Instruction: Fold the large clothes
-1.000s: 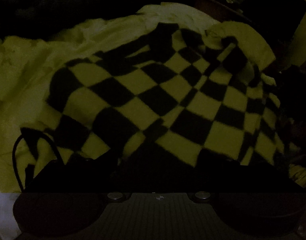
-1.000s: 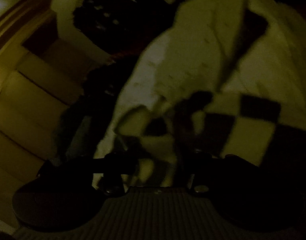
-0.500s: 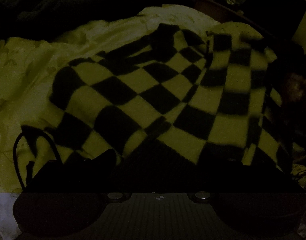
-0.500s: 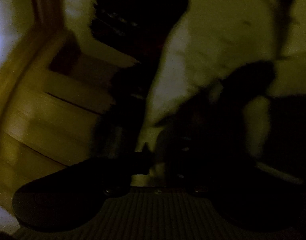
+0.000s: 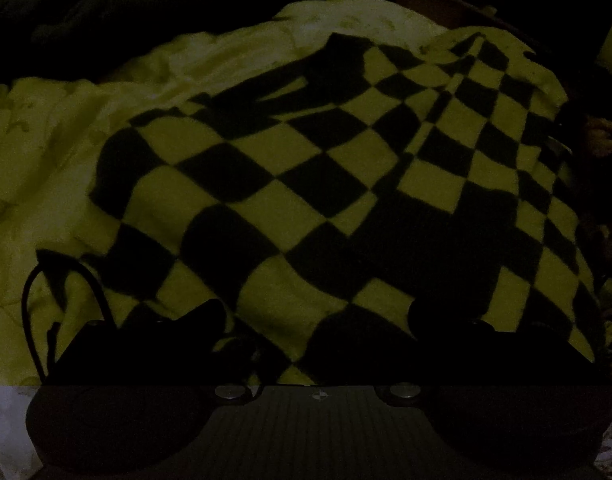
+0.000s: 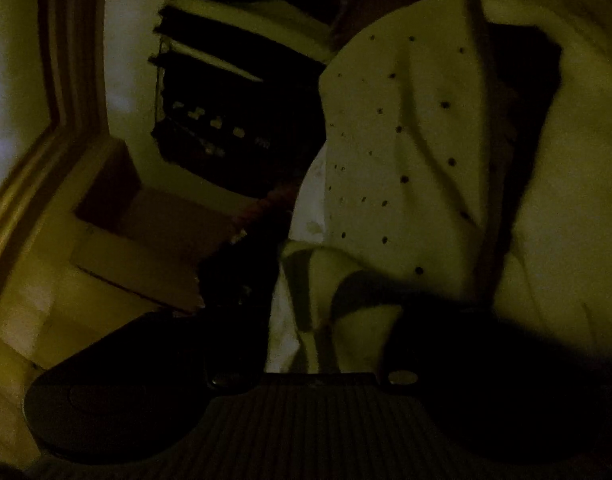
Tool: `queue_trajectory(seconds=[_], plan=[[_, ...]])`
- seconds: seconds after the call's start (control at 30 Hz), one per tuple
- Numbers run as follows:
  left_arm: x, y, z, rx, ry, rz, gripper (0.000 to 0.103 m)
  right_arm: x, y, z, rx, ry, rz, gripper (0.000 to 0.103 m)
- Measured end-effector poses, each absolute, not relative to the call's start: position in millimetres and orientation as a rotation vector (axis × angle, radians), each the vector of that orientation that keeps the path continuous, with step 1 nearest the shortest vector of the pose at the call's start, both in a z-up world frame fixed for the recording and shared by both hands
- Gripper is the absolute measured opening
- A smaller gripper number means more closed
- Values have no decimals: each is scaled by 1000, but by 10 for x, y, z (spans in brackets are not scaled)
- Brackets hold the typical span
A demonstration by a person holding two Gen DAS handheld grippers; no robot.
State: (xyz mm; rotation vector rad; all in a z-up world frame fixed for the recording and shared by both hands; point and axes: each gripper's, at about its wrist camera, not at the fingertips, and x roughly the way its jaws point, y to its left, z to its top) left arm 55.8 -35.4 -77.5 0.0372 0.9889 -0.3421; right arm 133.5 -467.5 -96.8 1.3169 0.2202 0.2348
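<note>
The scene is very dark. A black-and-pale checkered garment [image 5: 306, 184] lies spread on a pale bed sheet [image 5: 66, 152] in the left wrist view. My left gripper [image 5: 317, 320] sits low at its near edge, fingers [image 5: 202, 320] apart with checkered cloth lying between them. In the right wrist view my right gripper [image 6: 329, 328] is over the pale inner side of the cloth [image 6: 405, 160], which has small dark dots. A fold of cloth lies between its fingers, which look apart; the grip is too dark to read.
A dark cable [image 5: 38, 292] loops by the left gripper. In the right wrist view, wooden furniture with a drawer [image 6: 106, 240] and dark shelves [image 6: 226, 120] stand at the left, beside the bed's edge.
The right side of the checkered garment has been laid over and now lies flatter. The left gripper's fingers now stand apart. The right gripper swung and now faces the cloth's pale inner side.
</note>
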Motion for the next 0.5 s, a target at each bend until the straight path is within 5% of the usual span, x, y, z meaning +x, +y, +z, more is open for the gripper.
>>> queue_trajectory(seconds=[0.23,0.4,0.5], plan=[[520,-298,-651,9,970,-343,103,1180,-4566,-725,1201,284,243,74],[510,-207,-414,-75,914,-368,103,810,-4344,-563,847,364,182,71],[545,-274,-300,-78,854,-407,103,652,-4240,-686,873,401,252,70]])
